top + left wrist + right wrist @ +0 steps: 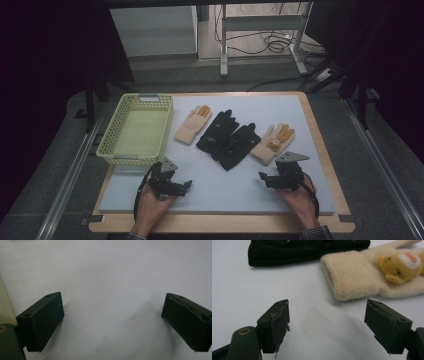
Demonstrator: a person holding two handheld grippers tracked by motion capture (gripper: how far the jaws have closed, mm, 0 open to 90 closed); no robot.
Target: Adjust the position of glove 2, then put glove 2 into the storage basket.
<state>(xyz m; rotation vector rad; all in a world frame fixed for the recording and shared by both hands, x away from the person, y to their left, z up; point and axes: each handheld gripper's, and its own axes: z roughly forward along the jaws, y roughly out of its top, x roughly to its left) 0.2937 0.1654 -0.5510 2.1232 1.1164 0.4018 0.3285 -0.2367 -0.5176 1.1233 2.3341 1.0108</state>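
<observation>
- A fluffy cream knitted glove with a small yellow bear face [372, 277] is seen lying flat on the smooth pale-grey foam mat [220, 185], its ribbed cuff rounded and soft.
- Just beyond the cuff, two black fabric gloves [227, 137] are laid overlapping.
- Near the cuff, the right gripper [327, 322] is held wide apart, empty.
- Left of the glove, the left gripper [112, 320] is spread wide over bare mat beside a yellow plastic lattice basket [112, 137].
</observation>
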